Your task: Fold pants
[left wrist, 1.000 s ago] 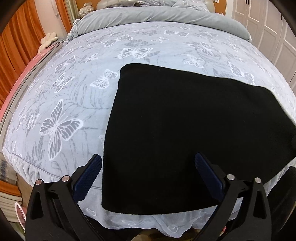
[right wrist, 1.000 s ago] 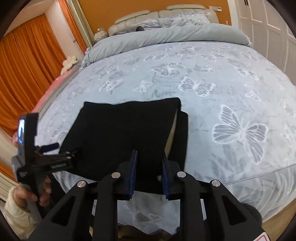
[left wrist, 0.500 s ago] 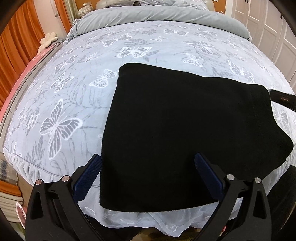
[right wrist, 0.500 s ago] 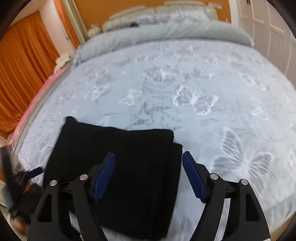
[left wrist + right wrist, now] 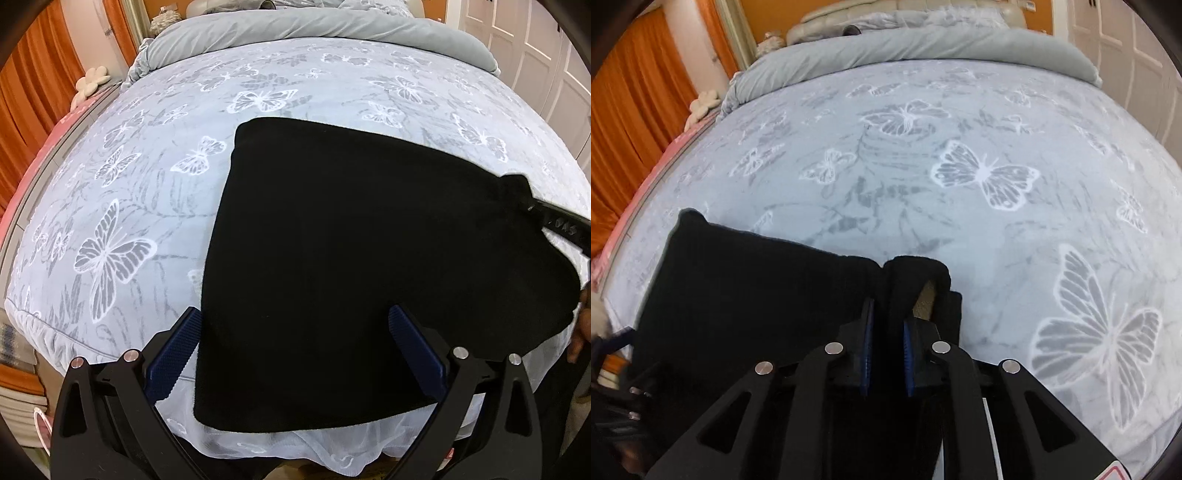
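Orange curtains (image 5: 14, 122) hang at the far left, and a white flower-shaped cushion (image 5: 92, 79) sits by the near corner of the rolled grey blanket (image 5: 314, 26) that runs across the head of the bed. The bedspread (image 5: 155, 122), pale blue with white butterflies, covers the rest of the bed.

The left gripper (image 5: 297, 352) hovers low over the foot of the bed with its jaws spread wide and nothing between them; its left fingertip lies over the bedspread just beside the left edge of the pants (image 5: 351, 258), its right one over the black cloth. The pants lie folded into a broad black panel near the foot edge, mostly flat, their near edge close to the lace trim.

Further right, the right gripper (image 5: 888, 334) has its jaws drawn close together, pinching a raised fold of the pants at their right end. In the right wrist view that fold stands up in a hump above the blue pads (image 5: 908, 354), and a sliver of pale lining shows inside it. In the left wrist view the pants bunch to a peak at the same corner. White cupboard doors (image 5: 535, 48) stand at the far right
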`<state>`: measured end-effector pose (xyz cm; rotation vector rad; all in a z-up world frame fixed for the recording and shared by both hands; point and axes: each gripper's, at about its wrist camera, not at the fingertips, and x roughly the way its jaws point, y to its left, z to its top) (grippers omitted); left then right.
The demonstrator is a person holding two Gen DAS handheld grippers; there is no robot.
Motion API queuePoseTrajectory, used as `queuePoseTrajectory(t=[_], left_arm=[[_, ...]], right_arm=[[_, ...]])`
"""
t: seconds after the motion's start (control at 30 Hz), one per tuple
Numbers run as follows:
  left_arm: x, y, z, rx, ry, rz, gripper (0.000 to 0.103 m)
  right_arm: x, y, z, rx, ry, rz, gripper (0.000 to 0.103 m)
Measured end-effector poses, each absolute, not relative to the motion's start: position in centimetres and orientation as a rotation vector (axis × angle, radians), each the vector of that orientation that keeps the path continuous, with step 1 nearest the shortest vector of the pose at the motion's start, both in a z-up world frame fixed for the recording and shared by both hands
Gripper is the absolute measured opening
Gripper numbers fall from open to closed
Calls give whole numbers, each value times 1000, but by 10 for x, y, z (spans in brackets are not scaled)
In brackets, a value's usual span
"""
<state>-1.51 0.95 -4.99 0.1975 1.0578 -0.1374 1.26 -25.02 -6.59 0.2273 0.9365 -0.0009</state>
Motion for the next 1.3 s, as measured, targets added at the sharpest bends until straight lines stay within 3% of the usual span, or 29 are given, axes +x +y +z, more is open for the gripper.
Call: queuePoseTrajectory(t=[0.17,0.3,0.37,0.47,0.5,0.57,0.7,0.77,0.9,1.2,1.3], left_arm=[[-14,12,-49,185,1062,-133,98],[-15,11,-49,190,1061,-126,98],[-15,10,-49,192,1060,-125,98],[-17,8,-46,211,1056,-124,98],[-17,7,-45,214,1052,-125,98],[-19,7,-41,210,1043,-128,98],[-22,7,-38,200,1035,-135,98],[-24,8,-38,204,1035,-136,98],[-26,11,-38,205,1035,-136,98],[-27,24,-41,169,1055,-137,98],[-27,29,-40,156,1048,-142,98]], right_arm=[[-30,-237,-14,234,827,61,21],[-57,-219,-42,223,927,117,21],[-57,-223,-69,214,981,79,13],[-64,-236,-56,319,955,82,14],[-67,-236,-45,307,928,71,22],[-73,-235,-31,280,896,64,27],[-82,-244,-28,268,895,26,53],[-83,-249,-32,288,909,8,54],[-88,-260,-41,342,931,-5,75],[-80,-249,-40,351,951,19,77],[-71,-239,-36,325,950,30,83]])
